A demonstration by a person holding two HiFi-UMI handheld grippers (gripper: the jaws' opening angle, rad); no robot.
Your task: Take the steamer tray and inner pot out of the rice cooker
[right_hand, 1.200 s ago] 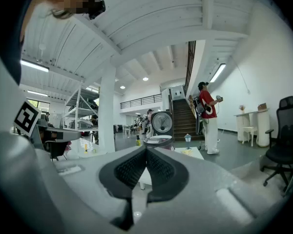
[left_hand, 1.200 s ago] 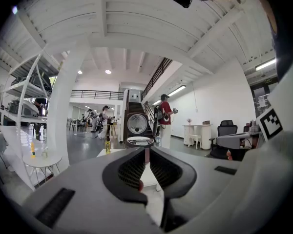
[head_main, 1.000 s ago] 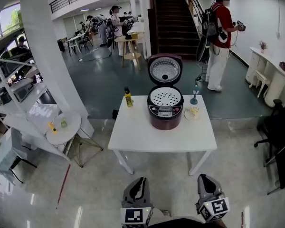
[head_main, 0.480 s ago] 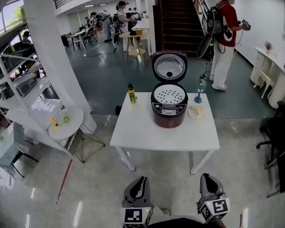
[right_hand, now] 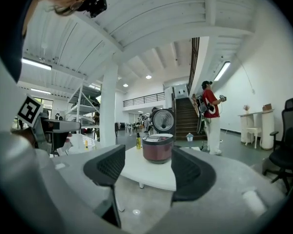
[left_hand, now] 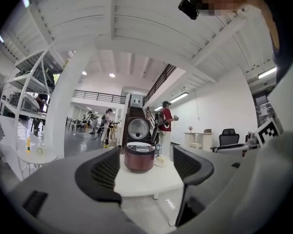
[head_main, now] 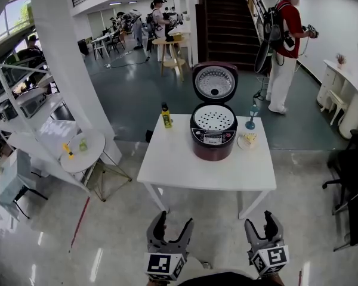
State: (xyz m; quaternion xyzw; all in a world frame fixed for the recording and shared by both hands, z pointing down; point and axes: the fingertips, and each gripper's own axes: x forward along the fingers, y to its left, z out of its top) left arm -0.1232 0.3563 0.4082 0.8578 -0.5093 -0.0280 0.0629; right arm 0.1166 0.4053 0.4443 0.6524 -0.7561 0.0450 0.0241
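Observation:
A dark red rice cooker (head_main: 213,137) stands on the white table (head_main: 185,168) with its lid (head_main: 214,83) raised. A white perforated steamer tray (head_main: 213,119) sits in its mouth; the inner pot below is hidden. My left gripper (head_main: 173,224) and right gripper (head_main: 264,224) hang low at the bottom edge, well short of the table. Both have just been opening and hold nothing. Between the open jaws, the left gripper view shows the cooker (left_hand: 139,156) far off, and so does the right gripper view (right_hand: 157,147).
On the table are a yellow bottle (head_main: 166,117), a small blue-stemmed object (head_main: 251,117) and a plate with food (head_main: 246,140). A small round table (head_main: 82,151) and white shelving (head_main: 24,115) stand left. A person in red (head_main: 284,46) stands by the stairs. Office chairs (head_main: 352,177) are right.
Both grippers' jaws were shut and now stand open. The table and cooker sit a little nearer in the head view.

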